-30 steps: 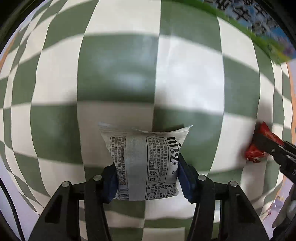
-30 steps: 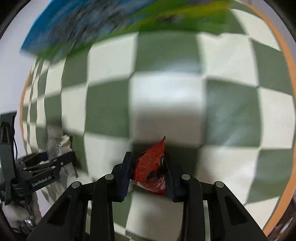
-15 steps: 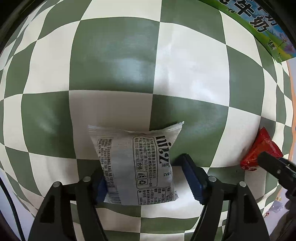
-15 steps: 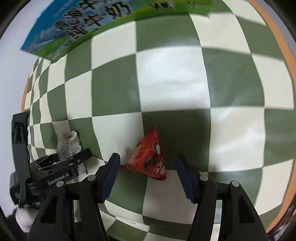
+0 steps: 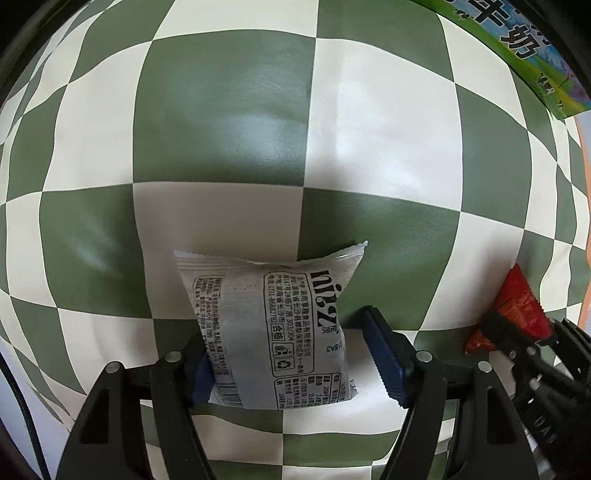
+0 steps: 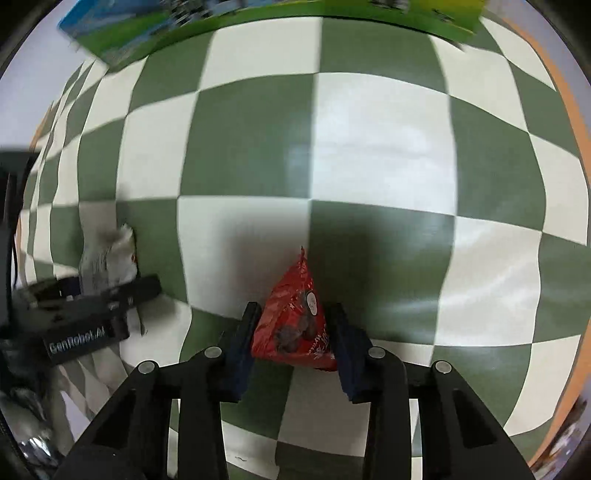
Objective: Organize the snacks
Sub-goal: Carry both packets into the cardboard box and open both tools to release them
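Note:
A grey-white snack packet [image 5: 275,328] with black print lies flat on the green and white checked cloth [image 5: 221,129]. My left gripper [image 5: 291,354] is open around it; the right pad stands clear of the packet. A red snack packet [image 6: 295,325] lies between the pads of my right gripper [image 6: 293,345], which is open, with narrow gaps on both sides. The red packet also shows in the left wrist view [image 5: 517,314], at the right, with the right gripper's finger over it. The grey packet shows in the right wrist view [image 6: 107,258], at the left.
A green and blue milk carton box [image 6: 258,22] lies along the far edge of the cloth; it also shows in the left wrist view [image 5: 535,55]. The orange table edge [image 6: 576,122] runs along the right.
Both grippers opened and let their packets down on the cloth. The right gripper then narrowed around the red packet again and shifted; the left stayed open.

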Demonstrator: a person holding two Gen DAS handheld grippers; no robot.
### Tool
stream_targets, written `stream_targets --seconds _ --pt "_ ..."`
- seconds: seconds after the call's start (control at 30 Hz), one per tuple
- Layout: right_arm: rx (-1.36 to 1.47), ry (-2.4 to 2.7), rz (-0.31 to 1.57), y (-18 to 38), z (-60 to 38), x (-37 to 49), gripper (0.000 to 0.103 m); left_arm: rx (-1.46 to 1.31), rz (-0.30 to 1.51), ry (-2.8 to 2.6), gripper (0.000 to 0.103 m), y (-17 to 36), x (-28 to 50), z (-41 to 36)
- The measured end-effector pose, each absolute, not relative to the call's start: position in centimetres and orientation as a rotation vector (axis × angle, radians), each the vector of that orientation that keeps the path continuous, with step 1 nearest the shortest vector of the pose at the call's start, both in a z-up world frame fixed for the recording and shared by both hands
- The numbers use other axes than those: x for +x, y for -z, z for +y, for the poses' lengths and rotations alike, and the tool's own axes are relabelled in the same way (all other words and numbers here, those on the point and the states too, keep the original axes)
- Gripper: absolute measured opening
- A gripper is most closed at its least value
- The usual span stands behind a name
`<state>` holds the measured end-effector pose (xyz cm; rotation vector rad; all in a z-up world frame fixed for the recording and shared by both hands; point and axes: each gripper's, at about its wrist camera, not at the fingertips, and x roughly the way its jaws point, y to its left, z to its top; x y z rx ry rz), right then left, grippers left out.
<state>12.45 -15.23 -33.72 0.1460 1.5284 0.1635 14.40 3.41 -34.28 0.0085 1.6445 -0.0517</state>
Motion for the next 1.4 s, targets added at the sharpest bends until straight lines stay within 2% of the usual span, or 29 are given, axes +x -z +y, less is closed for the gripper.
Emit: stream_targets --seconds 0.27,0.33,0.43,0.97,1.2,1.4 --pt "0.166 -0.149 1.530 34.3 -14.6 12.4 0.044 0.007 1.643 0.046 0.070 33.8 14.4 3.1" --pt "0.162 -0.144 1.529 34.4 -14.7 12.3 0.043 0.017 1.626 0.035 0.056 33.5 14.4 3.1" --pt "0.145 -0.133 1.520 34.4 -13.9 12.1 0.041 0.020 1.611 0.040 0.050 32.8 14.5 3.2" --pt "0.263 -0.190 1.467 31.8 -13.4 10.5 0.040 0.035 1.526 0.114 0.048 27.1 15.7 1.9" --pt "0.347 -0.234 1.377 26.6 -16.0 11.1 0.040 -0.014 1.452 0.193 0.048 21.6 17.8 1.0" --pt "0.395 -0.263 1.234 18.7 -19.3 15.3 0.040 -0.050 1.336 0.269 0.048 14.6 21.7 0.0"
